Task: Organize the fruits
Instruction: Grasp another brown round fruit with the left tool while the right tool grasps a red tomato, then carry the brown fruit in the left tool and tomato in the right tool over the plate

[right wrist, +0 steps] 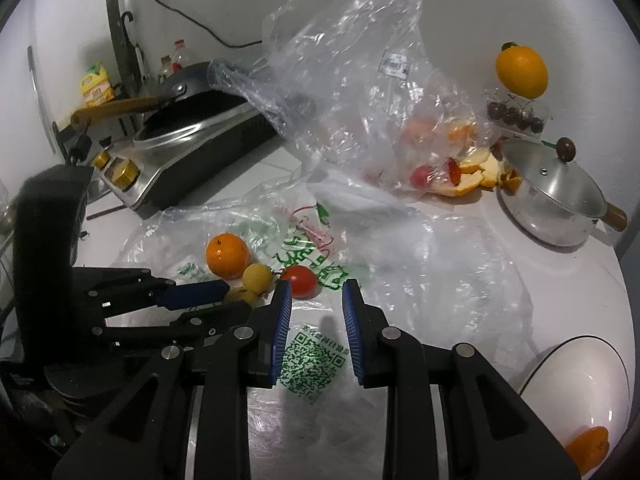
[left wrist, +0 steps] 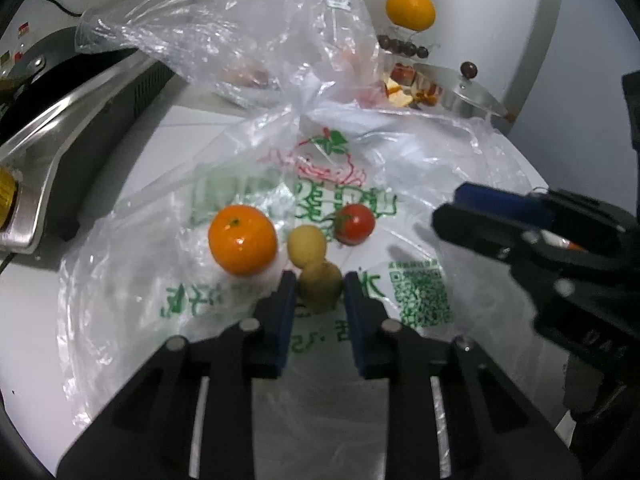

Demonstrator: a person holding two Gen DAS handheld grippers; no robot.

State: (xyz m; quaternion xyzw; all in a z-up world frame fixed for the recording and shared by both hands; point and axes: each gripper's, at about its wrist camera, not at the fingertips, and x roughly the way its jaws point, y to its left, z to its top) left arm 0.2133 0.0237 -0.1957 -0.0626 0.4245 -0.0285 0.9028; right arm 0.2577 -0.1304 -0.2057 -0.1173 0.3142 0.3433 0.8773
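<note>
- I am holding the small yellow-green fruit (left wrist: 320, 288) in my left claw (left wrist: 320, 292), pads pressing both its sides, on the printed bag (left wrist: 420, 296) near me.
- I am planning a straight lift, clear of the yellow fruit (left wrist: 306, 246) touching it just beyond.
- My right claw (right wrist: 316, 300) is hovering narrow and empty, near the tomato (right wrist: 300, 280).

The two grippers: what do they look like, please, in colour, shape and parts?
Both are alike. The left gripper and the right gripper have black angular linkage arms joined by round silver pins. Each finger ends in a flat blue pad with fine ribs. Seen from the side, the right gripper has a bulky black body. No cables or sleeves show.
</note>
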